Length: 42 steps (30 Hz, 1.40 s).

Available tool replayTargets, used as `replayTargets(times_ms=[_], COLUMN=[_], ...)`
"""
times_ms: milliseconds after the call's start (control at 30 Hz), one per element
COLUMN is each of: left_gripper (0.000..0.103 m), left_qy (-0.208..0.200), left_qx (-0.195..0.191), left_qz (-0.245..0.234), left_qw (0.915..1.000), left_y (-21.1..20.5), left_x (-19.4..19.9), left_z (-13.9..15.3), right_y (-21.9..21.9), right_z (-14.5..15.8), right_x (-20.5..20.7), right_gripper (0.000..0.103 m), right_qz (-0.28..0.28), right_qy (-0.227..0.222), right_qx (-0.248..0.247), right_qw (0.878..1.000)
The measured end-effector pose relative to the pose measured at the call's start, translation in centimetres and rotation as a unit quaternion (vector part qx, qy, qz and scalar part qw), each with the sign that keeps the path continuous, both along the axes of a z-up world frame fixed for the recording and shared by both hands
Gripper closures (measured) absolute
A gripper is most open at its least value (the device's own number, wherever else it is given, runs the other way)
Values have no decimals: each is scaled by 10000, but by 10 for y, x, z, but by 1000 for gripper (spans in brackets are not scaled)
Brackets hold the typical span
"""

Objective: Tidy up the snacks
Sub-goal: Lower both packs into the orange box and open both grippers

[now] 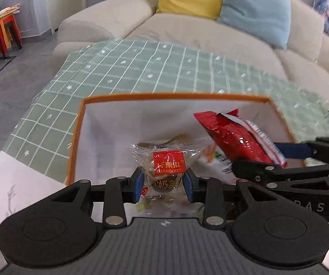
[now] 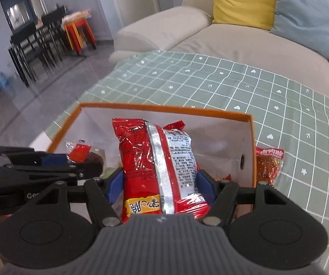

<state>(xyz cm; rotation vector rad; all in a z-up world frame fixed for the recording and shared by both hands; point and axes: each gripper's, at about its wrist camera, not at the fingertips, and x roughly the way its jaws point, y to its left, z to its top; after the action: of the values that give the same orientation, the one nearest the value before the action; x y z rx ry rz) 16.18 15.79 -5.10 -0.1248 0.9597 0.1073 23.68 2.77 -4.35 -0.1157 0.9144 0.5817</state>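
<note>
An orange-rimmed box (image 1: 77, 137) with a white inside stands on the green checked cloth; it also shows in the right wrist view (image 2: 164, 110). My left gripper (image 1: 163, 184) is shut on a clear-wrapped pastry with a red label (image 1: 167, 163) and holds it over the box. My right gripper (image 2: 161, 183) is shut on a red snack bag (image 2: 155, 160) and holds it over the box's right half. The red bag (image 1: 230, 137) and the right gripper (image 1: 278, 158) show at the right of the left wrist view. The left gripper (image 2: 56, 160) shows at the left of the right wrist view.
An orange-wrapped snack (image 2: 267, 165) lies on the green cloth (image 2: 278, 105) just outside the box's right wall. Other snack packets lie in the box bottom. A beige sofa (image 1: 187, 34) with yellow and blue cushions stands behind. Stools and a dining table (image 2: 36, 41) stand at far left.
</note>
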Motion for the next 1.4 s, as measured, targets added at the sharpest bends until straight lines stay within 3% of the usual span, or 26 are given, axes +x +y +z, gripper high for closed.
replayTargets(times_ms=[267, 600, 800, 933, 967, 1067, 1133, 1400], left_gripper=[63, 63, 60, 56, 54, 35, 31, 27], left_qy=[297, 415, 452, 414, 390, 246, 118, -343], left_qx=[279, 840, 684, 586, 556, 558, 506, 324], left_qz=[-74, -4, 4, -1, 9, 58, 18, 6], left_qw=[9991, 9956, 9966, 9974, 9977, 9981, 9986, 9989], left_y=[6, 5, 13, 14, 15, 15, 14, 0], left_x=[5, 21, 23, 20, 18, 12, 8, -17], left_z=[-17, -25, -33, -30, -28, -22, -16, 14], right_y=[24, 40, 32, 24, 22, 15, 11, -12], right_z=[-29, -45, -44, -39, -37, -32, -29, -4], right_x=[7, -3, 6, 11, 12, 14, 13, -8], right_gripper=[38, 37, 35, 31, 29, 25, 25, 25], right_qz=[60, 305, 251, 194, 158, 47, -19, -174], right_qy=[218, -2, 101, 290, 365, 489, 530, 168], right_qx=[-601, -1311, -1086, -632, -504, -209, -115, 73], right_qw=[9979, 9909, 9937, 9974, 9979, 9986, 9985, 9997])
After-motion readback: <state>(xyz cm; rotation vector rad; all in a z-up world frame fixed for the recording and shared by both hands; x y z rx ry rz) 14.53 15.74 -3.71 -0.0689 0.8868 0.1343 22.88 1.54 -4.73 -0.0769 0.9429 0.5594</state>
